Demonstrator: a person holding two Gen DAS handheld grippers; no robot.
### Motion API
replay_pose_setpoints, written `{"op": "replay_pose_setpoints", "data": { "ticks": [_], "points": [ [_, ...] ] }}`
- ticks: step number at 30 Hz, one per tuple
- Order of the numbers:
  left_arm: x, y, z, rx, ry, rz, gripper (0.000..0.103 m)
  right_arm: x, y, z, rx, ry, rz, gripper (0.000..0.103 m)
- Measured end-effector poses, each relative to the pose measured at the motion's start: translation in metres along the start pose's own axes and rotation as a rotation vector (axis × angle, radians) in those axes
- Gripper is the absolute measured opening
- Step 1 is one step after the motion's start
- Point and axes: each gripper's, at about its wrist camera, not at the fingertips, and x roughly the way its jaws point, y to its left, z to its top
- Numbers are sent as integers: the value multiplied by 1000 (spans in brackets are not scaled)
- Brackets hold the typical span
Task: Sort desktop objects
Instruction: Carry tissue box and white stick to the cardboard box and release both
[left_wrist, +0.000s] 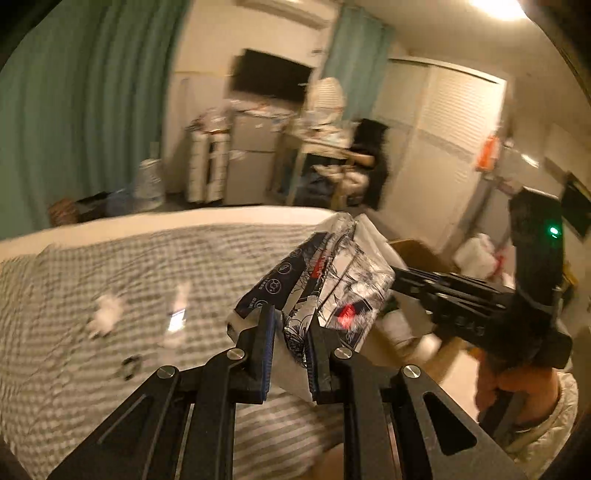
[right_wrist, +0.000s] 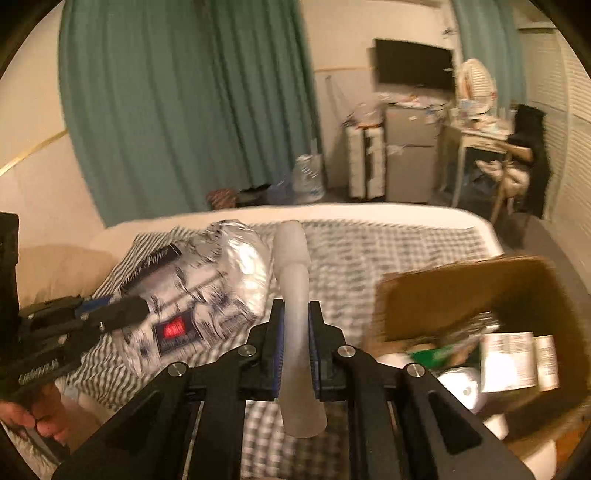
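Gripping crinkly plastic tissue pack (left_wrist: 332, 291) | right hand-held gripper (right_wrist: 295, 343): frosted tube (right_wrist: 293, 295)

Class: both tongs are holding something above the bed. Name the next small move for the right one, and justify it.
Probably swing the right tongs, shut on the frosted white plastic tube, rightward over the open brown cardboard box and release; the box already holds other items and sits beside the bed.

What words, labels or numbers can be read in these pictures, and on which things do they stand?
"Paper", in script: on the dark strip of the tissue pack held by the left gripper.
Red label on that pack: too blurred to read.
Print on the bottles in the cardboard box: too blurred.
White tube in the right gripper: no text visible.
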Motion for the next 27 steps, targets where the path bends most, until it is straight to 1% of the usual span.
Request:
{"op": "replay_pose_setpoints", "data": {
  "ticks": [1, 2, 3, 5, 7, 9, 10, 11, 12, 13, 14, 15, 16, 17, 19, 20, 22, 25, 27],
  "points": [
    [5, -15, 5, 21, -3, -12, 15, -7, -13, 3, 12, -3, -33, 12],
    [12, -34, 10, 42, -7, -13, 15, -13, -27, 5, 22, -3, -62, 14],
    [19, -48, 15, 56, -17, -6, 15, -16, -39, 6, 34, 3, -77, 15],
    [33, -71, 18, 52, -23, -9, 15, -19, -67, 3, 76, 32, -90, 15],
    [54, -90, 19, 34, 3, -14, 15, -14, -91, -4, 128, 64, -121, 15],
    [78, -105, 16, 30, 47, -17, 15, -7, -107, -13, 155, 94, -149, 15],
    [88, -110, 14, 34, 69, -33, 15, -4, -115, -18, 167, 107, -161, 15],
    [99, -113, 11, 45, 87, -44, 18, -1, -120, -22, 180, 111, -171, 16],
    [103, -114, 8, 57, 94, -39, 23, 1, -127, -25, 204, 106, -178, 23],
    [107, -115, 8, 71, 103, -28, 43, 3, -135, -27, 225, 96, -179, 30],
    [110, -113, 7, 81, 113, 1, 76, 2, -144, -28, 243, 86, -180, 55],
    [109, -109, 8, 79, 106, 33, 88, 3, -144, -29, 258, 75, -187, 70],
    [106, -106, 8, 71, 88, 51, 99, 2, -145, -30, 264, 60, -191, 71],
    [102, -98, 9, 57, 62, 59, 99, 2, -146, -30, 264, 53, -188, 71],
    [97, -85, 11, 42, 69, 64, 99, 3, -146, -31, 271, 48, -190, 71],
    [94, -80, 10, 38, 71, 79, 100, 2, -144, -32, 273, 44, -192, 71],
    [84, -62, 6, 26, 61, 133, 100, 0, -138, -35, 282, 28, -187, 71],
    [66, -33, -5, 7, 53, 197, 102, -2, -127, -38, 291, 19, -150, 71],
    [52, 1, -17, -13, 54, 282, 103, -3, -114, -37, 275, 10, -121, 71]
  ]
}}
